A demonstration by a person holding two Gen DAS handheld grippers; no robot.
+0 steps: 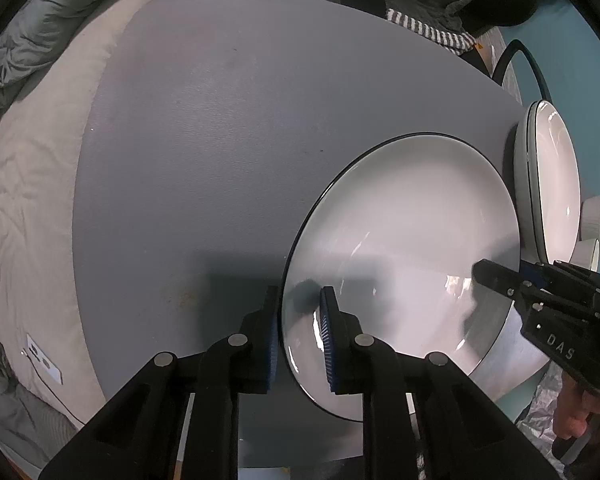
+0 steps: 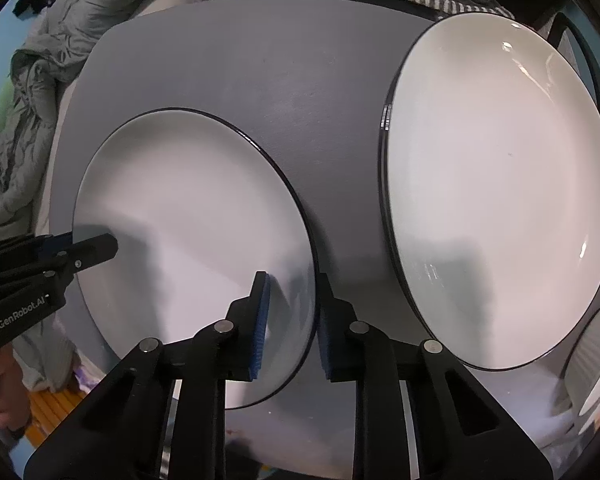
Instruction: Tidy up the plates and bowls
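Here I am pinching the plate (image 1: 404,248) at both sides: my left gripper (image 1: 300,336) is clamping its left rim, my right gripper (image 2: 290,324) its right rim, one pad above and one below. The plate is sitting on the grey tabletop (image 1: 220,140). Just beyond to the right a plate stack (image 2: 500,184) is lying, with ribbed bowls (image 2: 596,352) beside it.

The round white plate with a thin black rim (image 2: 188,216) looks like glossy glazed ceramic. The grey surface (image 1: 204,128) is matt with fine leather-like grain. The grey quilted blanket (image 2: 40,80) is soft, wrinkled cloth.
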